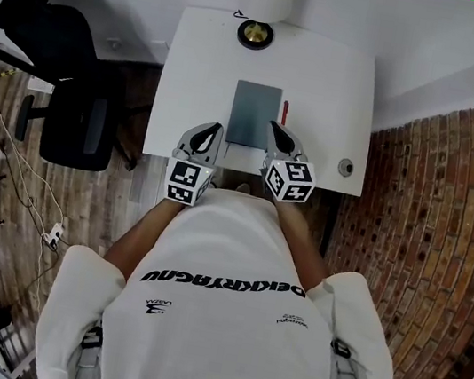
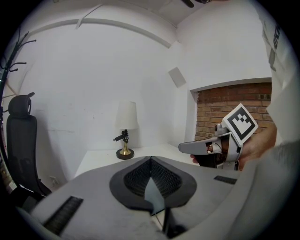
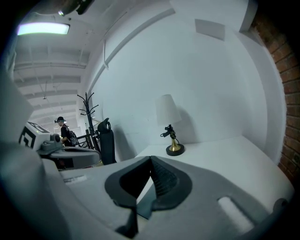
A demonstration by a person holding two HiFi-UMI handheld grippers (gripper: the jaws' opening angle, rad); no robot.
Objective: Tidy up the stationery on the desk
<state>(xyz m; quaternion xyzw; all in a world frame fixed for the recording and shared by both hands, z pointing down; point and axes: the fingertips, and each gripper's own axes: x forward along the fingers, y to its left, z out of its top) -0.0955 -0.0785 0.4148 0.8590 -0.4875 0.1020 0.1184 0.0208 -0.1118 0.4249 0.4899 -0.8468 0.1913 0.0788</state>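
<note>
Overhead, a white worktop [image 1: 340, 111] meets a white wall, with brick right and a chair [image 1: 66, 83] left. Notebook [image 1: 255, 113] lies mid-worktop, pen [image 1: 284, 111] beside it. Left tongs [image 1: 215, 128] and right tongs [image 1: 275, 129] are pressed together, empty.

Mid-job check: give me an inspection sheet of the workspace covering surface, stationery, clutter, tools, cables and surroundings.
Surface: white desk, mostly bare.
Job's things: grey notebook lying flat mid-desk; red pen just right of it.
Clutter: lamp at the far edge; small round object near the front right corner, too small to identify.
Grippers: left tool and right tool both shut with nothing held, at the desk's near edge on either side of the notebook.
Cables: white cable trailing on the floor at left; none on the desk.
Surroundings: black office chair left of the desk; brickwork at right.
</note>
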